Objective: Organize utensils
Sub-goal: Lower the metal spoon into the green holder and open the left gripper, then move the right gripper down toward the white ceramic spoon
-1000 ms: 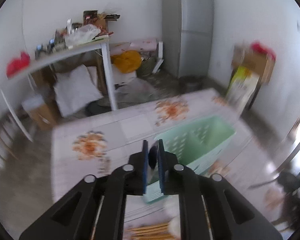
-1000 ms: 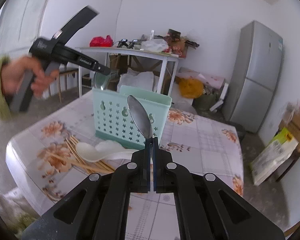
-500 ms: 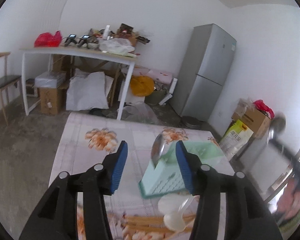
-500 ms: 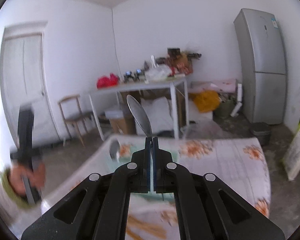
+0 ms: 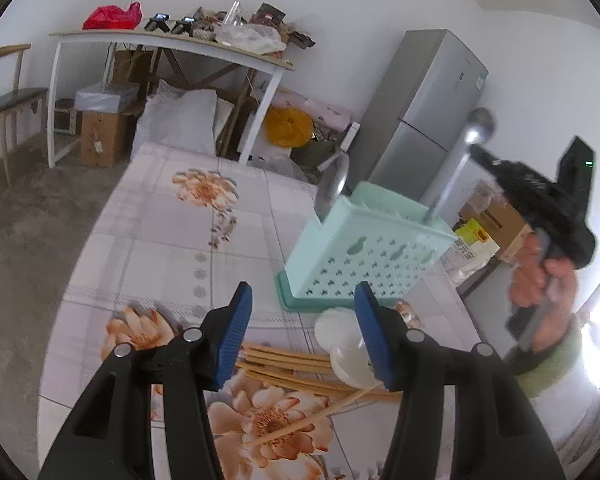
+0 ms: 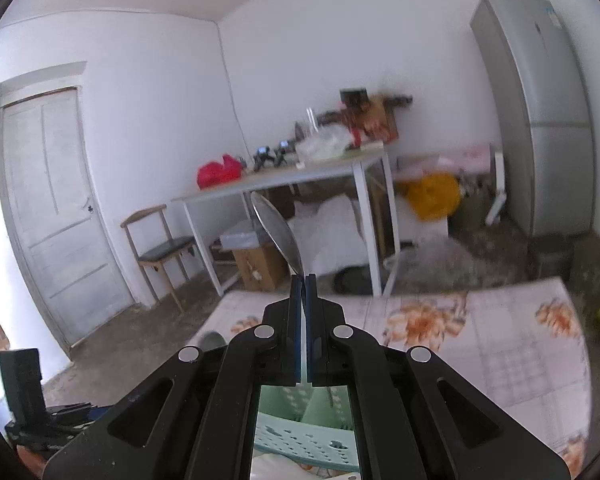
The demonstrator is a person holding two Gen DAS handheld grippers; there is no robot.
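Our left gripper (image 5: 303, 334) hung with its blue pads spread wide and nothing between them, low over the flowered desk (image 5: 160, 224). Beneath it lay a bundle of chopsticks (image 5: 288, 364) and a white spoon (image 5: 342, 344), the spoon resting across the chopsticks. Just beyond stood the mint green holder (image 5: 360, 256), with one metal spoon (image 5: 332, 186) upright at its left end. Our right gripper (image 6: 302, 280) was clamped tight on a second metal spoon (image 6: 278, 236), bowl upward, directly above the holder (image 6: 304, 436); in the left view its handle (image 5: 446, 192) reached down into the holder's far right corner.
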